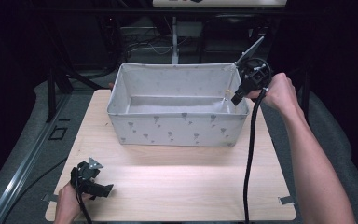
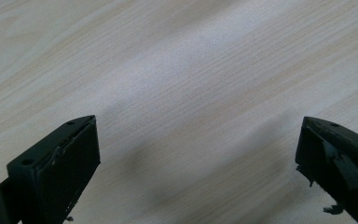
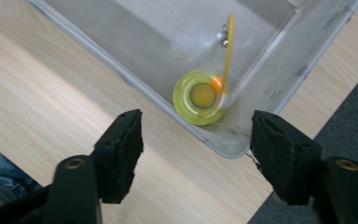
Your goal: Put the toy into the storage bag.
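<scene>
A pale wooden table (image 1: pixel 177 186) with rounded corners sits in a dark room, lit from above. Grey floor (image 1: pixel 23 140) surrounds it. A metal rail (image 1: pixel 25 175) runs along the left. Dark frame legs (image 1: pixel 51 93) and tangled cables (image 1: pixel 144 44) lie beyond the far edge.

A pale wooden table (image 1: pixel 177 186) carries a grey fabric bin (image 1: pixel 177 128) toward its far edge, slightly right.
</scene>
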A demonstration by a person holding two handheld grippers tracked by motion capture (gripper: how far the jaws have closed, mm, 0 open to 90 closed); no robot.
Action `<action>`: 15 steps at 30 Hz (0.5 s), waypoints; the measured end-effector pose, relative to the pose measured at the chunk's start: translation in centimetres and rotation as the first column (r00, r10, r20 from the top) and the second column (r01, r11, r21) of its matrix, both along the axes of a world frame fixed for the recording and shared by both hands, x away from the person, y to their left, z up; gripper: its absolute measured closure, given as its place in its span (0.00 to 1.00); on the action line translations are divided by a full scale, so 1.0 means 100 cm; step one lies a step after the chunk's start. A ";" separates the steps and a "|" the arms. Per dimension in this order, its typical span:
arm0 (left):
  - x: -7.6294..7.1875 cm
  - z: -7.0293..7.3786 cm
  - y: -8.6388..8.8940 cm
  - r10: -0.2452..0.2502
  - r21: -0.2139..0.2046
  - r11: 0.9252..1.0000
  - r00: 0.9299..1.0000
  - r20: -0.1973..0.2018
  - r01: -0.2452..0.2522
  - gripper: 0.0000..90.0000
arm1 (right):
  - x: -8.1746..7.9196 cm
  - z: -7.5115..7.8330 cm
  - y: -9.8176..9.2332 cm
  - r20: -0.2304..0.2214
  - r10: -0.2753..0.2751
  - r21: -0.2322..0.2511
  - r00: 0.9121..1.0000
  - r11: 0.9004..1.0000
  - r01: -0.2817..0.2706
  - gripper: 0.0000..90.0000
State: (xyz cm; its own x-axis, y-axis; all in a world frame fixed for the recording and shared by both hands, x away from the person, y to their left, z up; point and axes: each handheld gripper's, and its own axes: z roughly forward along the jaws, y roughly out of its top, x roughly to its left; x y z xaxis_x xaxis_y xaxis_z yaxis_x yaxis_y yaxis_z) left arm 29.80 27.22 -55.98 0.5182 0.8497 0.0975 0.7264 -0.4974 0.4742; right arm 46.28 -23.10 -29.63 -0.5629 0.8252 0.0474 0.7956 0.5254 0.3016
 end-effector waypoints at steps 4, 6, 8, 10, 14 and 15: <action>0.000 0.000 0.000 0.002 -0.001 1.000 1.000 0.000 -0.002 0.00 | -0.011 0.004 0.009 0.003 0.032 0.019 0.999 0.999 -0.032 0.25; 0.000 0.000 0.000 0.001 0.000 1.000 1.000 -0.002 -0.001 0.00 | -0.016 0.005 0.015 0.003 0.046 0.021 0.999 0.999 -0.046 0.23; 0.000 0.000 0.000 0.002 -0.001 1.000 1.000 0.001 -0.002 0.00 | -0.023 0.005 0.023 0.006 0.067 0.019 0.998 0.998 -0.067 0.20; 0.000 0.000 0.000 0.002 -0.001 1.000 1.000 0.002 -0.002 0.00 | -0.030 0.005 0.030 -0.001 0.090 0.007 0.996 0.996 -0.090 0.17; 0.000 0.000 0.000 0.002 -0.001 1.000 1.000 0.001 -0.002 0.00 | -0.043 0.002 0.042 0.007 0.127 0.023 0.992 0.992 -0.127 0.16; 0.000 0.000 0.000 0.001 -0.001 1.000 1.000 0.001 -0.001 0.00 | -0.045 0.000 0.044 0.011 0.133 0.024 0.991 0.991 -0.133 0.16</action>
